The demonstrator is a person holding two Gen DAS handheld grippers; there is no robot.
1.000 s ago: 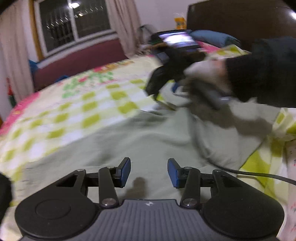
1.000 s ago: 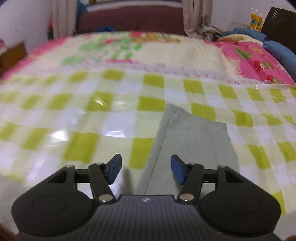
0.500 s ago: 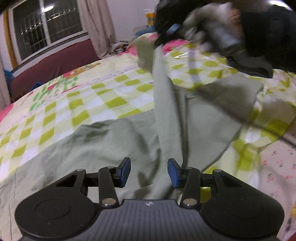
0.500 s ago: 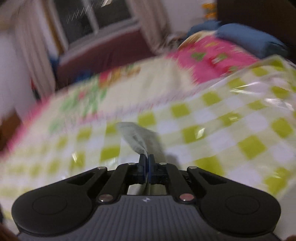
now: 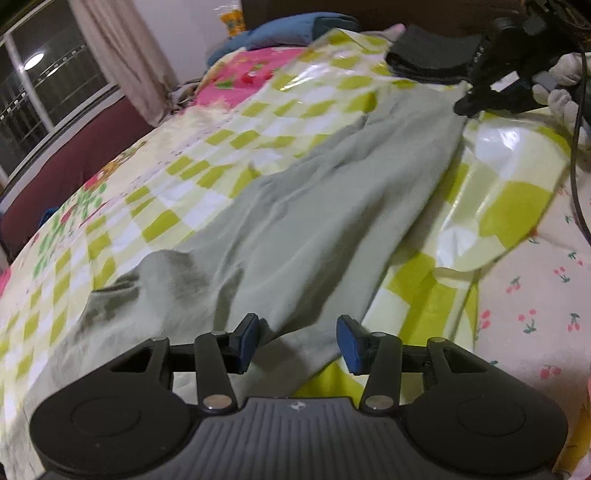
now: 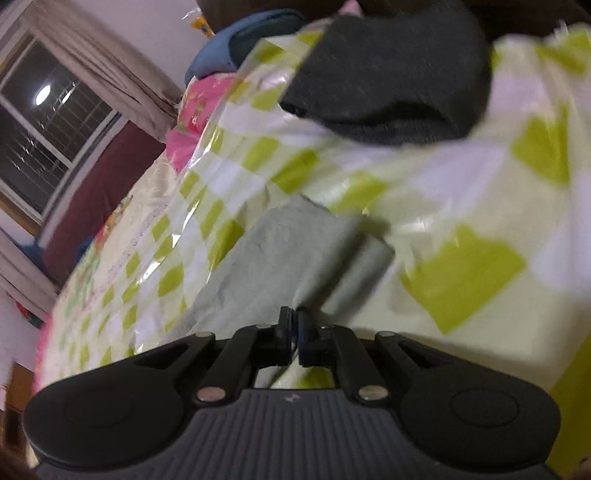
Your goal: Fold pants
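Observation:
Pale green pants [image 5: 314,206] lie stretched across the green-checked bedspread [image 5: 177,221], bunched at the near left. My left gripper [image 5: 299,336] hovers over their near edge, open and still widening; cloth lies under the gap, untouched by the pads. The right gripper [image 5: 469,107] shows at the far top right, at the pants' far end. In the right wrist view that gripper [image 6: 294,325] pinches the edge of the folded pant leg [image 6: 280,254]; its jaws are starting to part with the cloth still between them.
A dark folded garment [image 6: 388,85] lies just beyond the pants' far end. A blue pillow [image 5: 280,31] and a pink sheet [image 5: 240,74] lie at the head of the bed. A gloved hand [image 5: 561,85] and a cable [image 5: 574,147] are at the right; a window [image 5: 37,92] is at the left.
The right gripper shut on the pant leg's end, lifted it and carried it toward the dark garment. The leg now lies laid out. The left gripper shifted along the pants, its jaws slightly wider.

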